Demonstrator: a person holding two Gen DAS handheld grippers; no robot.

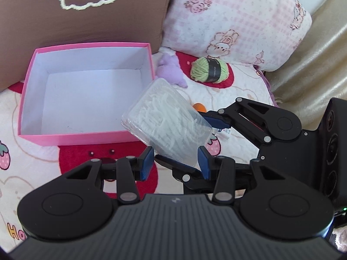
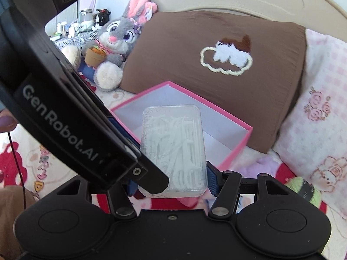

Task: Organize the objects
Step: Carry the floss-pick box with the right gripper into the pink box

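A clear plastic box of white floss picks (image 1: 167,119) is held tilted above the bed, just right of an empty pink box with a white inside (image 1: 82,95). My right gripper (image 1: 195,143) is shut on the clear box (image 2: 173,147), which it holds by its two sides. My left gripper (image 1: 175,160) has its blue pads either side of the clear box's near end, and the jaws look open around it. The left gripper's body (image 2: 65,117) crosses the right wrist view. The pink box (image 2: 227,134) lies behind the clear box there.
A green yarn ball with a black band (image 1: 209,69) lies on the bed cover behind, also in the right wrist view (image 2: 308,190). A small orange thing (image 1: 199,107) and purple plush (image 1: 171,69) lie nearby. A brown pillow (image 2: 206,65), a pink pillow (image 1: 234,17) and a rabbit plush (image 2: 117,43) stand behind.
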